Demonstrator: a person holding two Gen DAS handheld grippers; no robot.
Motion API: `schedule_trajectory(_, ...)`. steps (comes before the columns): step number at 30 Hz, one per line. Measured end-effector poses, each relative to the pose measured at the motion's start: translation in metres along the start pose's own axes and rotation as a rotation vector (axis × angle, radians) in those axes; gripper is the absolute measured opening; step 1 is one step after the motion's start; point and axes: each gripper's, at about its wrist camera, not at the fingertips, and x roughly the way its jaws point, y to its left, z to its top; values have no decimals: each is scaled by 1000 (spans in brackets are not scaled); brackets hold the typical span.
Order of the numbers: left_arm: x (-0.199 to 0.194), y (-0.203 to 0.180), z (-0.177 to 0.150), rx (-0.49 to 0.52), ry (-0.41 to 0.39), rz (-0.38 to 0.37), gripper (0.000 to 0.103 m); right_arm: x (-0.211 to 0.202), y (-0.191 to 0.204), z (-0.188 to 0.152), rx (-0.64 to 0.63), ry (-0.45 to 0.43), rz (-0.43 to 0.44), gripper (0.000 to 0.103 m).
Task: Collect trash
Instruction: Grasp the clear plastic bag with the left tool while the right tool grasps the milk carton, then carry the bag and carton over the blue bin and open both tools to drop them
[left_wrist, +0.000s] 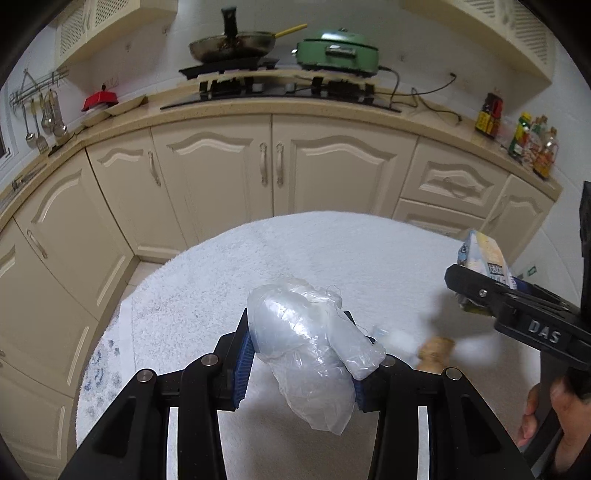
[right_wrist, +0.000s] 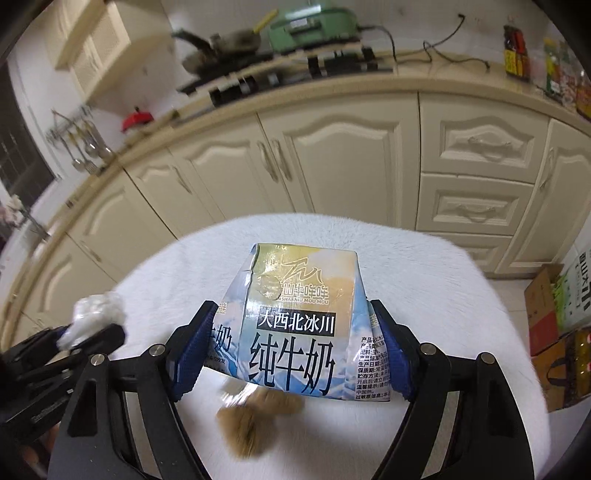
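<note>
- Worktop (right_wrist: 424, 258): a white fluffy cover lies beneath both sets of jaws. It is soft, so small scraps can sink into the pile and are hard to pinch cleanly.
- Milk carton (right_wrist: 295, 317): held off the cover, clamped between the jaws of the right gripper (right_wrist: 295, 354) across its lower side panels. The top looks torn open and the walls bow inward, so it is judged empty and light. Thin card is stiff along the creases and soft on the panels; the glossy print may be slippery. A hold low across the folded edges is soundest; more squeeze merely crushes it.
- Plastic bag (left_wrist: 306, 350): a crumpled clear wad, clamped between the jaws of the left gripper (left_wrist: 301, 363), with a loose tail hanging below them. Judged almost weightless, limp and slick; it can creep out of a light grip. The hold belongs on the dense bunched part, not the tail.
- Brown scrap (right_wrist: 255, 413): lies on the cover just below the right jaws, blurred. It cannot be identified; it looks small and soft, best pinched across its middle.
- White tissue wad (left_wrist: 399, 339): lies on the cover between the two grippers, blurred; judged light and compressible.
</note>
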Motion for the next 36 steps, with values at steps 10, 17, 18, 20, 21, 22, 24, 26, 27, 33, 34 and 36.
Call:
schedule_trajectory(10, -90, -93, -49, 118, -104, -123, 39, -158, -32, -61, 13, -178, 46, 82)
schedule_trajectory(17, -127, -212, -100, 253, -92, -257, 39, -254, -115, -127, 129, -276, -30, 82)
schedule_trajectory(18, -130, -230, -106, 276, -87, -274, 39, -265, -129, -136, 151, -284, -45, 82)
schedule_trajectory(20, -134, -266, -117, 319, -71, -309, 39, -284, -159, -155, 196, -298, -81, 81)
schedule_trajectory(21, -134, -282, -123, 340, -60, -326, 39, -293, -173, -164, 219, -305, -99, 78)
schedule_trajectory(22, -134, -302, -130, 365, -47, -343, 39, -301, -189, -175, 246, -308, -113, 77)
schedule_trajectory(24, -130, -342, -140, 412, -21, -370, 39, -312, -218, -194, 295, -316, -140, 72)
schedule_trajectory(26, -120, -381, -154, 459, 19, -399, 39, -318, -242, -207, 322, -310, -165, 46)
schedule_trajectory(27, -113, -397, -155, 473, 33, -404, 39, -317, -259, -215, 340, -305, -178, 35)
schedule_trajectory(33, -47, -479, -192, 547, 149, -366, 39, -295, -348, -269, 493, -249, -275, 32)
schedule_trajectory(34, -38, -488, -200, 565, 168, -367, 39, -293, -358, -278, 504, -233, -286, 32)
schedule_trajectory(36, -22, -506, -215, 584, 210, -374, 39, -287, -379, -295, 548, -200, -281, 34)
